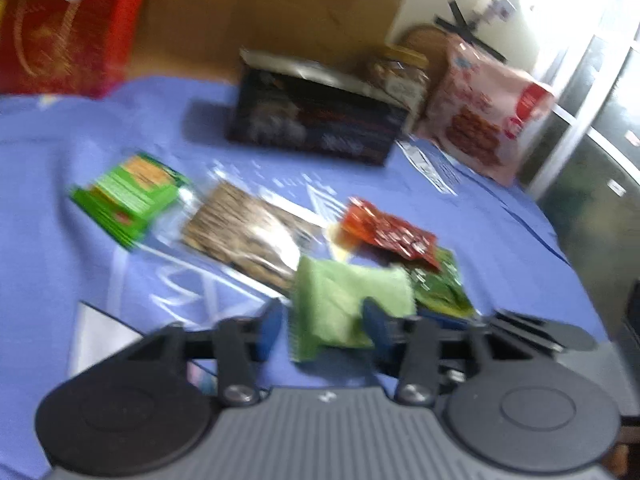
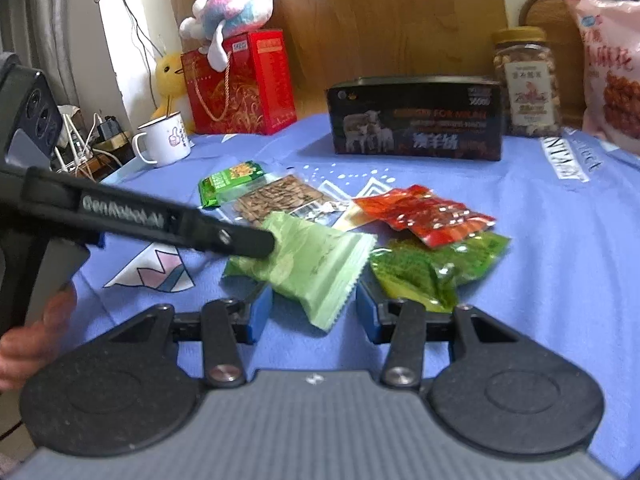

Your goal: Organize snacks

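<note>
The right tool [image 2: 314, 314] rests low over the blue-clothed counter [image 2: 540, 280], jaws spread around the pale green packet [image 2: 316, 268], not touching it. The left tool [image 1: 320, 330] reaches in from the left, also spread about that packet [image 1: 340, 312]. Beyond lie red [image 2: 424, 214] and dark green [image 2: 432, 268] packets, then a black box [image 2: 416, 120].

left wrist: low, close, blurred, seemingly facing table [image 1: 60, 160] | right wrist: low, close | shared: light-green packet [image 2: 316, 268]
</note>
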`<state>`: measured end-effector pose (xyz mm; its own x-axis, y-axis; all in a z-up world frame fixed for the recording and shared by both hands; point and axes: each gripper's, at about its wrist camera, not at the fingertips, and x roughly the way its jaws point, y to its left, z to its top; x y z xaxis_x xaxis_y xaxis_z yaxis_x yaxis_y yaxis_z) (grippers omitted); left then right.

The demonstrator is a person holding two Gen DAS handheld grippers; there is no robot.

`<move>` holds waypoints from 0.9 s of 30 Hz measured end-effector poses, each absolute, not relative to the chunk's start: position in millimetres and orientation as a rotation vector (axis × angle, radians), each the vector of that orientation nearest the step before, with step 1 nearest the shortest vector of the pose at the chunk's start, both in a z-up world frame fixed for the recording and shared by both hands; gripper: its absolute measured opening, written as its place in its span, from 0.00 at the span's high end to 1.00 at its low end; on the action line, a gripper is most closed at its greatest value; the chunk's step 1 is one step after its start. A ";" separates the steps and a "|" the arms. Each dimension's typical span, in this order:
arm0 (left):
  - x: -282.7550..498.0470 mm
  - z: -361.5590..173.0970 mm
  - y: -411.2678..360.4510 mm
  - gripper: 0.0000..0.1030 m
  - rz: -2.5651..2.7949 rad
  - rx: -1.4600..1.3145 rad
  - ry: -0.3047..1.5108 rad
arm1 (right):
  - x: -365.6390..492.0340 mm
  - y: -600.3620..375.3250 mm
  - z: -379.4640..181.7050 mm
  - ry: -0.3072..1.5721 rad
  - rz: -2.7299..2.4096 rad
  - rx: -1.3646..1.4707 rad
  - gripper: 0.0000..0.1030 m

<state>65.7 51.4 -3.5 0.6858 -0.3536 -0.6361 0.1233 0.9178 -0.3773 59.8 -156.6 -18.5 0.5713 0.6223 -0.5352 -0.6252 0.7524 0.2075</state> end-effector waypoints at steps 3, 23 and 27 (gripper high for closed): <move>59.7 -2.4 48.6 0.70 -0.278 -0.329 0.760 | 55.7 -152.9 -17.7 0.625 0.746 0.002 0.61; 258.2 72.8 69.4 0.62 -0.163 -0.334 0.546 | 248.1 -112.1 54.2 0.462 0.656 0.015 0.61; 268.0 63.9 73.0 0.55 -0.109 -0.288 0.587 | 252.4 -96.7 50.1 0.482 0.635 -0.038 0.60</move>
<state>268.0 73.0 63.9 0.8284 -0.1829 -0.5294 0.0198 0.9542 -0.2987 252.4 -96.7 50.1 0.6989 0.5609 -0.4438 -0.5781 0.8083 0.1112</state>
